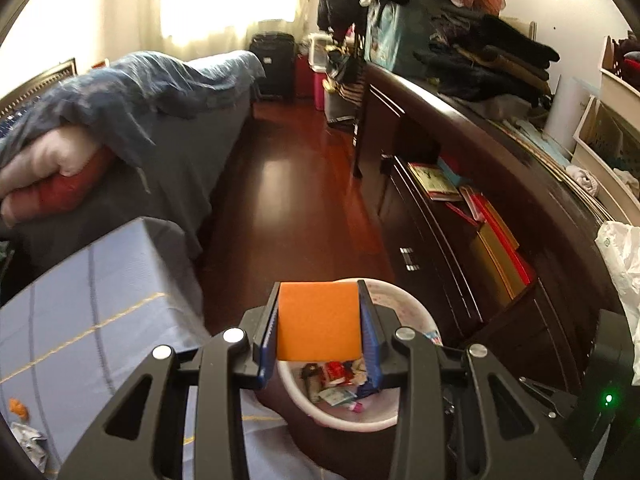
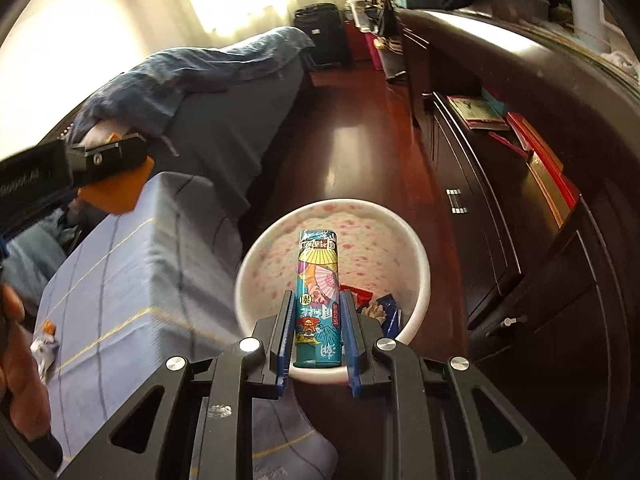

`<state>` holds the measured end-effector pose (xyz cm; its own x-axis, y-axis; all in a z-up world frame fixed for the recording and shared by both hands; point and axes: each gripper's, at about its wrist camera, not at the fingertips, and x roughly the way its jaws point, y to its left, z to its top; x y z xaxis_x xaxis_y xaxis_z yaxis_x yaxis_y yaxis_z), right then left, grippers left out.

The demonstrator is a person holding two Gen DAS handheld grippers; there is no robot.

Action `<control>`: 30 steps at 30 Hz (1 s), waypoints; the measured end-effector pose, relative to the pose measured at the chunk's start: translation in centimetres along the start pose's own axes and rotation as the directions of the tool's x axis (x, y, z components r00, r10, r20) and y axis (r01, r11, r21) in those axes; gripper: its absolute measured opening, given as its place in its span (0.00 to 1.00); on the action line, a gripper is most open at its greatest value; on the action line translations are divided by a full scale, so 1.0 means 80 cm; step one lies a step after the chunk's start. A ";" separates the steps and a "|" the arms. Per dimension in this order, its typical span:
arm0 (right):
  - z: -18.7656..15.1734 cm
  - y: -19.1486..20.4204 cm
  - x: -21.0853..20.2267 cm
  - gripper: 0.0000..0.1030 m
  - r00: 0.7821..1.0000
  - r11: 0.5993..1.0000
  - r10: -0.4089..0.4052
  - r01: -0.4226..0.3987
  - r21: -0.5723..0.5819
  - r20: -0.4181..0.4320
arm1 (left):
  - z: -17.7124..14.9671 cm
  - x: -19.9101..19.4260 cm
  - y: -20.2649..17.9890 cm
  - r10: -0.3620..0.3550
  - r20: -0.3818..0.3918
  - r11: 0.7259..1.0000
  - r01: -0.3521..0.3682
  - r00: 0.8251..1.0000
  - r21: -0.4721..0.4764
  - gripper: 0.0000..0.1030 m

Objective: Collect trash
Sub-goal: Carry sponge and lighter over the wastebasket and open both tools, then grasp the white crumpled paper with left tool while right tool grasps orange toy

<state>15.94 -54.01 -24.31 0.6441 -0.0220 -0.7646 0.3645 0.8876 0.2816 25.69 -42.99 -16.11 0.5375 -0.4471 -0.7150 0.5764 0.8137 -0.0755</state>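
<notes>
My left gripper [image 1: 319,292] is shut on an orange card [image 1: 319,322] and holds it above a white bin [image 1: 394,304] with pink specks that has several wrappers [image 1: 340,384] inside. My right gripper [image 2: 319,300] is shut on a teal printed tube [image 2: 319,292] and holds it over the same bin [image 2: 256,264]. In the right wrist view the left gripper [image 2: 120,156] and its orange card [image 2: 116,196] show at the left, above the blue box.
A blue cloth-covered box [image 1: 92,300] stands left of the bin, with a crumpled wrapper [image 1: 28,444] and an orange scrap [image 1: 18,408] on it. A bed [image 1: 160,128] lies beyond. A dark dresser [image 1: 460,208] lines the right side. Red wood floor [image 1: 288,184] runs between.
</notes>
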 end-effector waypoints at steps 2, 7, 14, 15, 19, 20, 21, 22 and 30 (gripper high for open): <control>0.004 -0.005 0.013 0.24 1.000 1.000 -0.014 0.014 0.002 0.002 | 0.001 0.022 0.000 -0.042 -0.020 0.999 0.042 0.999 -0.014 0.49; 0.009 -0.021 0.051 0.39 0.998 0.998 -0.059 0.060 0.028 -0.012 | 0.002 0.062 0.007 -0.097 -0.054 0.994 0.094 0.994 -0.052 0.69; -0.005 -0.011 0.040 0.48 0.996 0.996 -0.090 0.090 0.012 -0.003 | -0.007 0.037 0.039 -0.072 -0.001 0.993 0.071 0.997 -0.097 0.76; -0.006 -0.007 0.037 0.50 0.996 0.996 -0.087 0.087 0.007 0.001 | -0.008 0.030 0.043 -0.059 0.006 0.994 0.059 0.998 -0.097 0.78; -0.012 0.025 0.011 0.65 0.998 0.998 -0.060 0.061 -0.035 0.034 | -0.021 -0.010 0.062 0.066 0.038 0.995 -0.063 0.997 -0.076 0.86; -0.014 0.036 0.005 0.70 0.998 0.997 -0.052 0.054 -0.051 0.044 | -0.028 -0.024 0.072 0.110 0.049 0.991 -0.106 0.993 -0.079 0.87; -0.017 0.051 -0.002 0.73 0.998 0.997 -0.038 0.042 -0.071 0.052 | -0.033 -0.035 0.082 0.142 0.054 0.987 -0.137 0.988 -0.088 0.88; -0.020 0.062 -0.007 0.74 0.998 0.996 -0.021 0.026 -0.086 0.053 | -0.039 -0.045 0.094 0.172 0.054 0.981 -0.166 0.984 -0.102 0.89; -0.054 0.180 -0.024 0.83 0.992 0.956 0.123 -0.118 -0.268 0.001 | -0.109 -0.131 0.225 0.393 -0.015 0.883 -0.382 0.919 -0.272 0.93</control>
<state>17.07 -39.17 -21.30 0.6843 0.0867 -0.7240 0.0927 0.9745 0.2044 25.05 -20.44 -16.06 0.7112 -0.0857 -0.6977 0.1366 0.9905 0.0175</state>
